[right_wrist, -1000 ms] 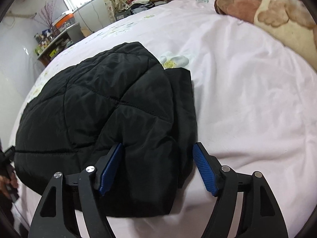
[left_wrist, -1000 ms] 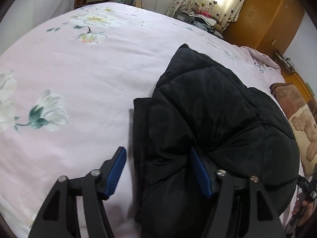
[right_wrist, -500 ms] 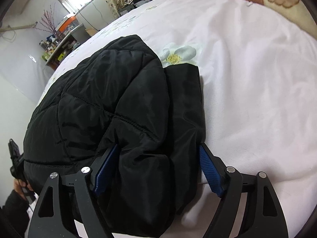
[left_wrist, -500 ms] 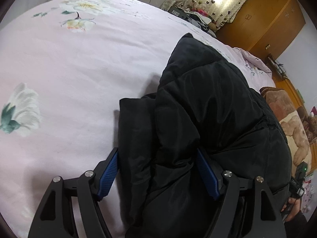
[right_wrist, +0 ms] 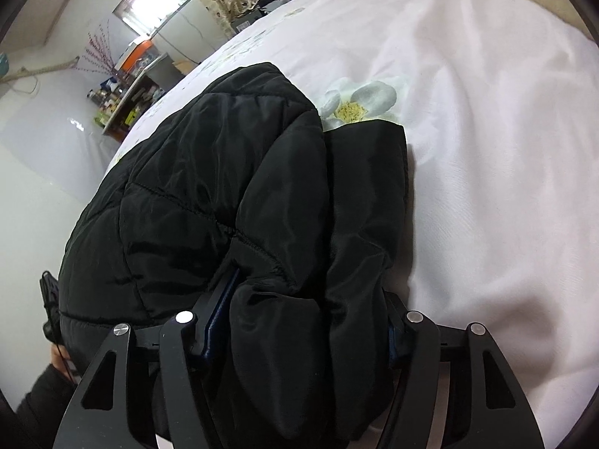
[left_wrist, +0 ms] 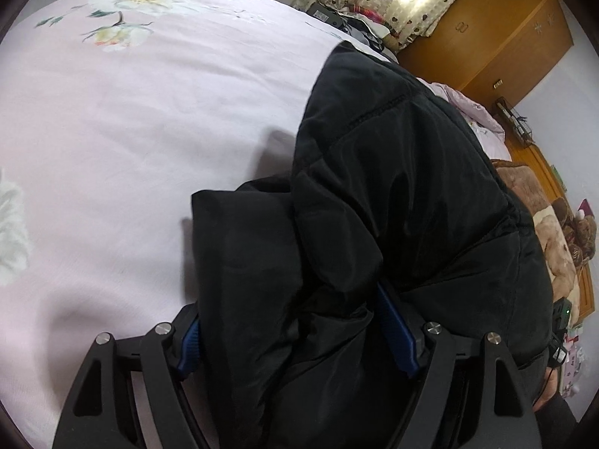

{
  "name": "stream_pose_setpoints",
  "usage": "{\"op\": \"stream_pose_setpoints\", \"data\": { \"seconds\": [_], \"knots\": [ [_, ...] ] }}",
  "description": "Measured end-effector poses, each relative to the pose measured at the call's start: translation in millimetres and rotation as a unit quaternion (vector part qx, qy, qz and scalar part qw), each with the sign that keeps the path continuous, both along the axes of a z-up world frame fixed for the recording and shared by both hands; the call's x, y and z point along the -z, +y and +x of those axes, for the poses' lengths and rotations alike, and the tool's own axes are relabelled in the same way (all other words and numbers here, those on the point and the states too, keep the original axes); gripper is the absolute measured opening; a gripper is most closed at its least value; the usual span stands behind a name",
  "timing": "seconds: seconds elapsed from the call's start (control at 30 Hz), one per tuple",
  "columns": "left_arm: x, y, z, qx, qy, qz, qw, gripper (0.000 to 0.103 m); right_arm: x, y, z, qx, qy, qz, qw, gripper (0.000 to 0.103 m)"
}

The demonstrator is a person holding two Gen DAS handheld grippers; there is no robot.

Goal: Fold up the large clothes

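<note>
Currently on the bed [left_wrist: 112, 157], pink floral cover: one black padded jacket [left_wrist: 393, 187], already doubled over on itself, lying near the bed's front edge.

Left gripper [left_wrist: 288, 333]: both blue pads now sunk against a thick bundle at the jacket's near left corner; a second ago one pad stood over bare sheet. Jaws set wide around the bulk, apparently holding it.

Right gripper [right_wrist: 299, 318]: jaws have just been closing, with the jacket's near right corner between them; fabric bulges over both pads, so it reads as gripped.

Both views sit lower and closer on the garment than a second ago.

Judgement: both near corners secured, so the next fold away across the bed can start.
</note>
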State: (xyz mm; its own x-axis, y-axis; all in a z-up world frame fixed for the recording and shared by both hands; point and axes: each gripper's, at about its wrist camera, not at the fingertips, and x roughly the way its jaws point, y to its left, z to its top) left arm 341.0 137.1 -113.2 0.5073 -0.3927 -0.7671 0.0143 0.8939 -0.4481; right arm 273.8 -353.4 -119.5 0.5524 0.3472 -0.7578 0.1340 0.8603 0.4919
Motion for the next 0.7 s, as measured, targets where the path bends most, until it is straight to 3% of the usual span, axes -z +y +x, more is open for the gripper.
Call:
{"op": "stream_pose_setpoints", "data": {
  "seconds": [0.07,0.23,0.3,0.7],
  "knots": [
    [-4,-5,1,0.004,-0.004,0.006,1.0,0.07,0,2,3,-0.001,0.002,-0.004,1.0,0.058],
    [-22,-8,-4,0.004,-0.012,0.018,0.9998,0.036,-14,9,0,-0.005,0.0,-0.018,1.0,0.035],
    [-32,-8,-6,0.002,-0.018,0.028,0.9994,0.031,-24,12,-1,-0.007,-0.003,-0.031,0.999,0.03],
    [-127,3,-38,0.001,-0.107,0.011,0.9942,0.027,-112,15,-25,-0.02,-0.075,-0.042,0.996,0.024]
  ]
}}
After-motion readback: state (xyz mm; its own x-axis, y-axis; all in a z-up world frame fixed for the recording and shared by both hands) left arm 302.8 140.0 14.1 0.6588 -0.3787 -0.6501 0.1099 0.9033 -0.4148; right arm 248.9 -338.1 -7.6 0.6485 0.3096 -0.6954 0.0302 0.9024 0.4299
